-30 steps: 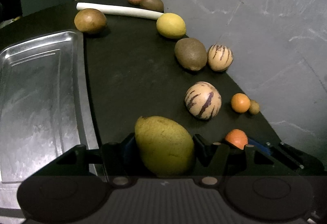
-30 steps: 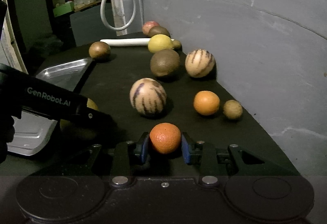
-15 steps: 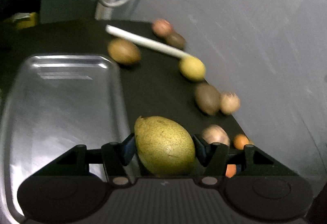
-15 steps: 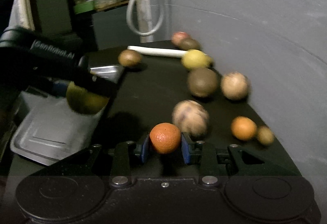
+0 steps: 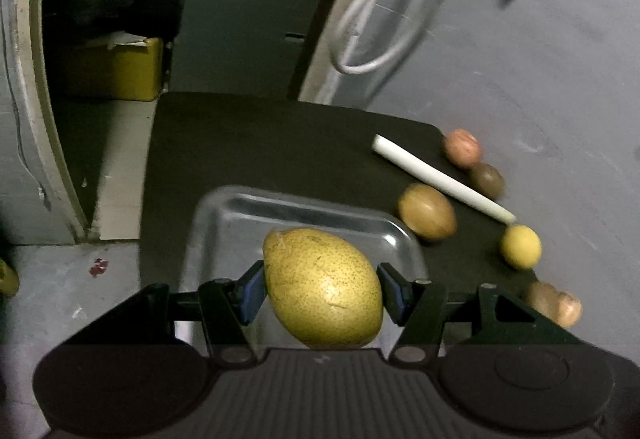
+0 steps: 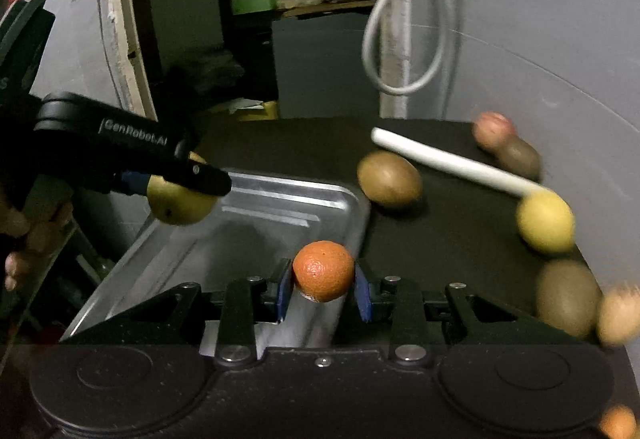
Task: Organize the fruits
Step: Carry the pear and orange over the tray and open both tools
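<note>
Both claws have swung over to the metal tray (image 6: pixel 332 199) since the earlier frames, when they were sitting low over the black worktop (image 5: pixel 280 143) among the loose fruit. Now the tray fills the middle of each view instead of the left edge.

Left claw (image 5: pixel 322 289) is clamped on the big speckled yellow-green pear (image 5: pixel 322 287), blue pads pressing it from both sides, and the pear hangs above the near part of the tray. From the right wrist view you can see that same pear (image 6: pixel 180 201) held up off the tray's far left side, clearly not touching the bottom.

Right claw (image 6: pixel 323 289) is squeezed tight on the small orange (image 6: pixel 323 271), which sits just over the tray's near right corner, also in the air.

Everything else is on the worktop to the right of the tray: a brown oval fruit (image 6: pixel 390 179) just beside the tray's far corner, a white stick (image 6: pixel 452 161) lying diagonally behind it, a pinkish fruit (image 6: pixel 492 133) and a dark brown fruit (image 6: pixel 520 157) touching each other by the grey wall, then a yellow lemon (image 6: pixel 546 225) at the stick's near end. Closer in there's a blurry brown fruit and a paler one next to it, too smeared to say much about. White cable (image 6: pixel 400 39) loops down the wall at the back.
</note>
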Demonstrator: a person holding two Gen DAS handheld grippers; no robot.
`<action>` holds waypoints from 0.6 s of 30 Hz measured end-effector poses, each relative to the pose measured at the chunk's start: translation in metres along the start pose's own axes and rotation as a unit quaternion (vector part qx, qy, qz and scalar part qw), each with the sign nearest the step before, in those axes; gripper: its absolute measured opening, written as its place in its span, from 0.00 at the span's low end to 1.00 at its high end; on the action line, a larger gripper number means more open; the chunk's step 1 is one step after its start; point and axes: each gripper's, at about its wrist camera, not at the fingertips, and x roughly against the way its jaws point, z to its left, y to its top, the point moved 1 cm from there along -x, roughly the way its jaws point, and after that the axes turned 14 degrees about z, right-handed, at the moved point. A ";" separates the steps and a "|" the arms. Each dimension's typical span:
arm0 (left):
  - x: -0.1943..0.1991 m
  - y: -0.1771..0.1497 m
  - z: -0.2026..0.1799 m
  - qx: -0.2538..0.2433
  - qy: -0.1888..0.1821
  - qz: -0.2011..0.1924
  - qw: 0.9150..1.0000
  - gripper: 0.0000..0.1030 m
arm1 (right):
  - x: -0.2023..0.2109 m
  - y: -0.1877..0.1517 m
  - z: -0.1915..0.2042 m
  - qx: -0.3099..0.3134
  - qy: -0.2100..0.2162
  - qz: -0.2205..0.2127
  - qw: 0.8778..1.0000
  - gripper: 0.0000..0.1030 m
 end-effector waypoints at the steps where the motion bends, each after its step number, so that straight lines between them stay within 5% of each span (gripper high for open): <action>1: -0.001 0.004 0.005 0.000 0.000 0.000 1.000 0.61 | -0.007 0.007 0.003 0.005 0.000 0.001 1.000 0.33; 8: -0.024 0.030 0.027 -0.001 0.000 0.011 1.000 0.61 | -0.060 0.046 0.018 0.041 -0.006 0.022 0.999 0.33; 18: -0.041 0.032 0.037 0.003 0.002 0.038 0.999 0.61 | -0.083 0.049 0.033 0.059 -0.018 0.033 0.998 0.33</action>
